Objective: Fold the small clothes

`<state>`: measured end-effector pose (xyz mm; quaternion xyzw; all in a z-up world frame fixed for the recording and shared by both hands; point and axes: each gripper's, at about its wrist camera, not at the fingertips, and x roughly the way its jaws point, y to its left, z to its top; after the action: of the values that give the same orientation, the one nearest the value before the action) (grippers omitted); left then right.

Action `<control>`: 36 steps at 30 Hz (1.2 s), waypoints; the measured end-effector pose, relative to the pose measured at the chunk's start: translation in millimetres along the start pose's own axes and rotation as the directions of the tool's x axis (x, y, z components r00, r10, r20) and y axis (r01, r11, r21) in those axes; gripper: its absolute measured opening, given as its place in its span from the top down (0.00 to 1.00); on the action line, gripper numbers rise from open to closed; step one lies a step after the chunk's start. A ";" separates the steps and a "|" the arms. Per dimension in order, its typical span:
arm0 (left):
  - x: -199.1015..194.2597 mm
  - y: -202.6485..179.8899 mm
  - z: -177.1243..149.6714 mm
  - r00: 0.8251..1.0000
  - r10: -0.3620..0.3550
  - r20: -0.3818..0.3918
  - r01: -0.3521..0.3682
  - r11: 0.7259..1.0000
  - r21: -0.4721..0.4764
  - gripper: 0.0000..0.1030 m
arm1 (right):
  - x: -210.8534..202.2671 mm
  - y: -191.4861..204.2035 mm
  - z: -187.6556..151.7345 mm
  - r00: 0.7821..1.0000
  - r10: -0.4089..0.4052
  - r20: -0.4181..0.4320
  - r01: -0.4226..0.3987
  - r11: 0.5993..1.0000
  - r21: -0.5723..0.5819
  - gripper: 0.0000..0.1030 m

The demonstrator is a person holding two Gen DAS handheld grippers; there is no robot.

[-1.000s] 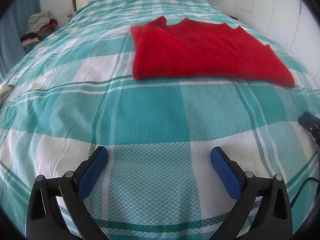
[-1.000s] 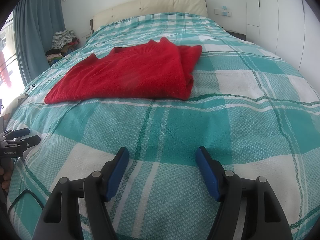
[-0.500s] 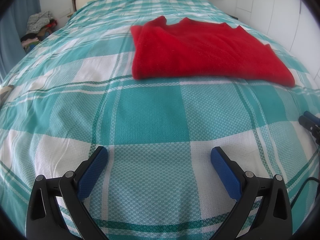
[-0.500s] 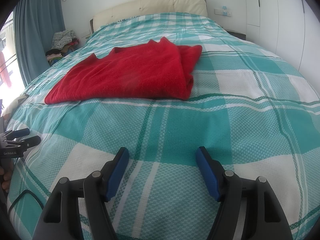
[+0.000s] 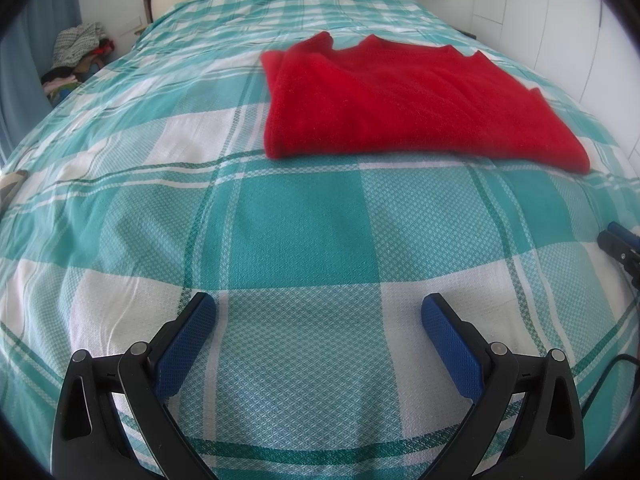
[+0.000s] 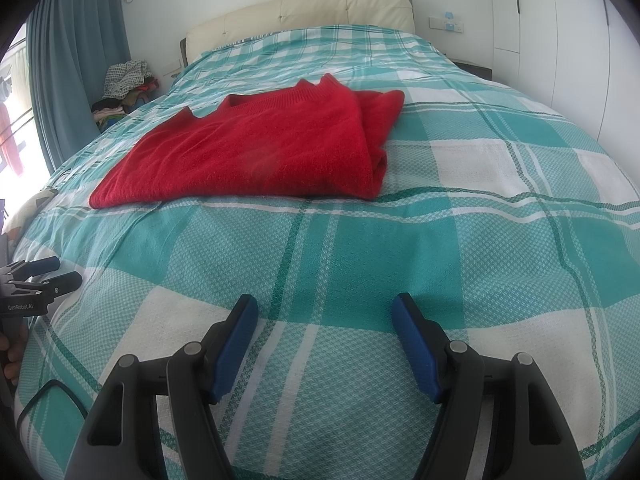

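Observation:
A red knit sweater [image 5: 400,104] lies folded flat on the teal and white checked bedspread [image 5: 304,232], in the middle of the bed. It also shows in the right wrist view [image 6: 264,148], with its sleeves tucked in at its right side. My left gripper [image 5: 318,312] is open and empty, low over the bedspread, well short of the sweater's near edge. My right gripper [image 6: 324,312] is open and empty too, likewise short of the sweater. Each gripper shows at the edge of the other's view: the right gripper [image 5: 620,246], the left gripper [image 6: 40,280].
A cream headboard [image 6: 304,12] stands at the far end of the bed. A pile of clothes [image 6: 124,80] sits beside the bed at the far left, next to a blue curtain [image 6: 76,68]. White wardrobe doors [image 6: 560,32] line the right side.

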<state>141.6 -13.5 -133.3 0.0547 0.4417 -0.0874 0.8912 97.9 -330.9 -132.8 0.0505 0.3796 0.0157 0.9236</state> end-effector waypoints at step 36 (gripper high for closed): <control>-58.5 46.1 19.0 0.979 0.052 0.197 -0.041 0.997 -0.060 0.01 | 23.4 -89.2 127.9 0.998 0.057 0.032 -0.063 0.968 0.242 0.22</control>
<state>131.1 34.5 -74.3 0.0311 0.3514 -0.0592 0.9338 203.6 -428.4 -68.1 0.1748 0.3654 -0.0034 0.9143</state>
